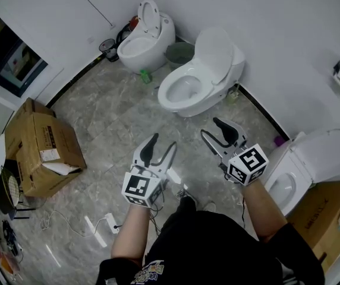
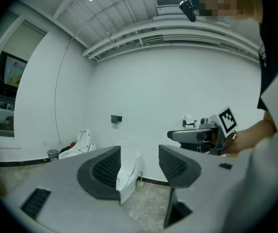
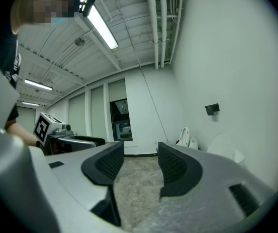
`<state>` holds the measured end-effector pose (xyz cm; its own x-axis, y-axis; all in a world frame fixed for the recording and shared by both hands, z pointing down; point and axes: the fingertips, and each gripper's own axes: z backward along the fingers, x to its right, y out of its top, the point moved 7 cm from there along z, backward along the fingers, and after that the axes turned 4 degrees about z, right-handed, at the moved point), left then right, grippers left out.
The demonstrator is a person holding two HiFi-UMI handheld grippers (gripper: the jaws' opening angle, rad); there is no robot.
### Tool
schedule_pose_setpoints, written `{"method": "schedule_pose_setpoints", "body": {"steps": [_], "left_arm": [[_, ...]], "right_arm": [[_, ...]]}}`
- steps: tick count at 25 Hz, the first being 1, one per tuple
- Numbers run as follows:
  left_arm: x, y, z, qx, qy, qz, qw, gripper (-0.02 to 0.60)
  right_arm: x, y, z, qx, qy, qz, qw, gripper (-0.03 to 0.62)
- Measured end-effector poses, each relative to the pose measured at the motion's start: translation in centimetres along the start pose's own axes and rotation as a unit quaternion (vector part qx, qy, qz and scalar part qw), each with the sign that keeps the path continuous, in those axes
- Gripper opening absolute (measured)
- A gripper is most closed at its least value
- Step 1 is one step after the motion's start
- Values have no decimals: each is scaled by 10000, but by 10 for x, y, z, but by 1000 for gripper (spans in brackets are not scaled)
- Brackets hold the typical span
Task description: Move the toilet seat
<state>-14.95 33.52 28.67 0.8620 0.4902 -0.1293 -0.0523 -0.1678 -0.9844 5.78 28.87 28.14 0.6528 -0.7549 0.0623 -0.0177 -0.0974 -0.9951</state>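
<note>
three toilets, was it?
— yes, glossy white ceramic on a veined, polished stone floor (image 1: 104, 120). the middle toilet (image 1: 217, 92) was oval, the far toilet (image 1: 139, 45) egg-shaped, the right toilet (image 1: 295, 165) at the frame's edge.
— and the toilet seat (image 1: 169, 100)?
— on the middle one's bowl, ahead of both grippers and well apart from them; its rounded lid (image 1: 213, 51) stood raised against the tank.
— containers?
— a creased cardboard box (image 1: 36, 141) at the left, pale paper at its opening; a round grey-green bin (image 1: 179, 53) between two toilets, contents unclear.
— the jaws?
— the left gripper (image 1: 163, 144) and right gripper (image 1: 213, 129) both stood released, ribbed black pads apart, nothing between them.
</note>
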Motion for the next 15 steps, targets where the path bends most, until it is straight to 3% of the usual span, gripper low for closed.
{"method": "schedule_pose_setpoints", "body": {"steps": [8,15], "left_arm": [[-76,13,-23,74,-172,-97,9998,256],[-111,28,-37,130,-340,-183,9992,272]], "right_arm": [[14,15,-72,82,-254,14,9996,255],[20,24,-112,114,-393,60,9991,314]]}}
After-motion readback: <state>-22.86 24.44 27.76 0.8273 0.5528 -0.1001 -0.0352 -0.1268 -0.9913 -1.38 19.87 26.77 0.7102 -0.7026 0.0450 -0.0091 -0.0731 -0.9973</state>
